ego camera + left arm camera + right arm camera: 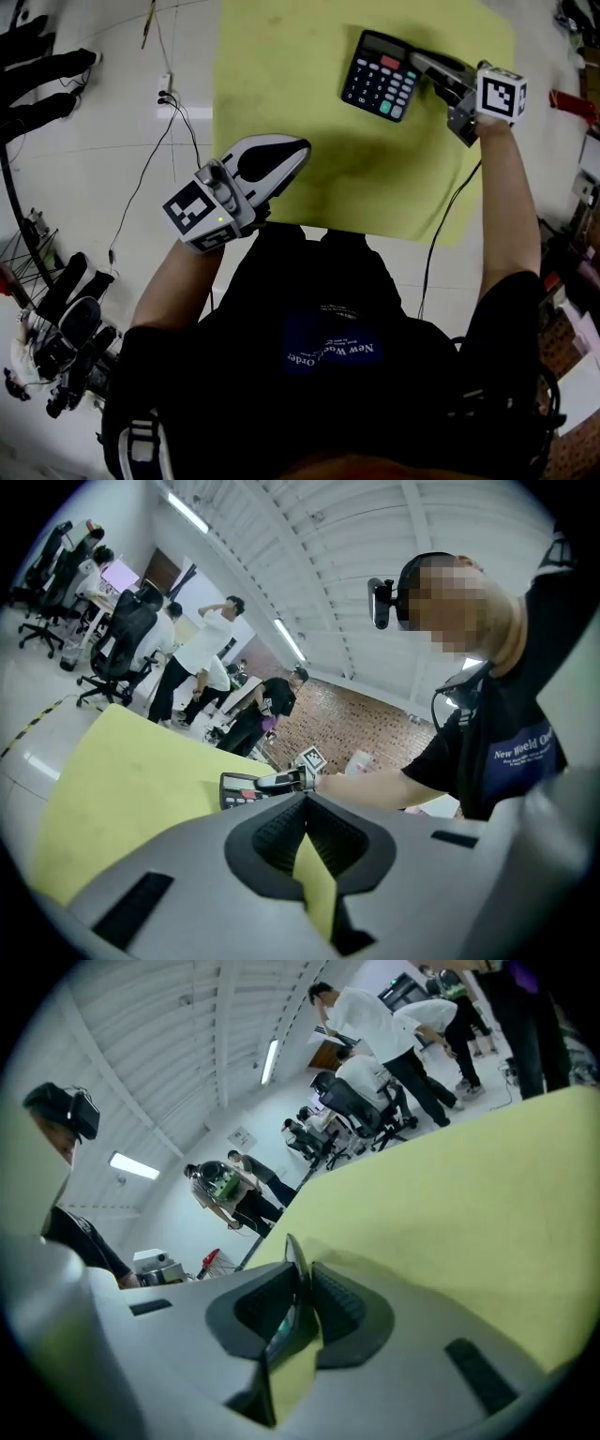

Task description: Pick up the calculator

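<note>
Clamping step | your right hand-held gripper (419, 62) pinches the calculator (380, 77) edge | left hand-held gripper (296, 150) closed, empty | next: lift it level.

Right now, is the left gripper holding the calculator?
No, the left gripper is shut on nothing, while the right gripper grips the calculator by its edge.

Right gripper (420, 64) clasps the calculator (378, 77) (on yellow mat (300, 66)).
</note>
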A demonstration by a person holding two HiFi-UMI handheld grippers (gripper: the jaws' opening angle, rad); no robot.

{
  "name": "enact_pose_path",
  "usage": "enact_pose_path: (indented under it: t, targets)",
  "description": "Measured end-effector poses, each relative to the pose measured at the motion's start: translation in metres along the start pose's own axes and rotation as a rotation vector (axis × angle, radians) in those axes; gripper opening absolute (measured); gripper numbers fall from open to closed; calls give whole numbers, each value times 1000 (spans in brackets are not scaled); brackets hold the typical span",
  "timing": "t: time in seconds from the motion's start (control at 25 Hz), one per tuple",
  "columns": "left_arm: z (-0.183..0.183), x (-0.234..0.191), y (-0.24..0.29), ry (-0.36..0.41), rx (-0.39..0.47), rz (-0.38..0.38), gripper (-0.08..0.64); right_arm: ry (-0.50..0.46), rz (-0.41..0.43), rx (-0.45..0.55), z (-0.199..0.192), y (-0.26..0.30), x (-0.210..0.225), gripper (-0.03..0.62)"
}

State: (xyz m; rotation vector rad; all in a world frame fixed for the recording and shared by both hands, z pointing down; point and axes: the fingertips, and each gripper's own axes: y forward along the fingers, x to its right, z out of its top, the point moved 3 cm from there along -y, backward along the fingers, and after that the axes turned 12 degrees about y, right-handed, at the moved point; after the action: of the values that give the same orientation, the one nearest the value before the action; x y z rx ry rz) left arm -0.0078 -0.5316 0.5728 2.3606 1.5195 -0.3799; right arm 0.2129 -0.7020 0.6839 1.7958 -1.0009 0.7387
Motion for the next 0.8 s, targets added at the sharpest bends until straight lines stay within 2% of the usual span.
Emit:
enact_pose_path:
  t: [0.16, 0.4, 0.56, 0.8]
  targets:
    - [10, -5, -9, 8, 9, 6, 6, 98, 95, 75, -4, -1, -22, 37]
    - [35, -11, -25, 15, 30, 13, 6, 147, 169, 239, 3, -20, -65, 37]
    - [62, -9, -47, 21, 40, 56, 6, 105, 193, 337, 15, -46, -131, 37]
    - [127, 9, -66, 78, 88, 89, 6, -7, 212, 434, 36, -97, -246, 37]
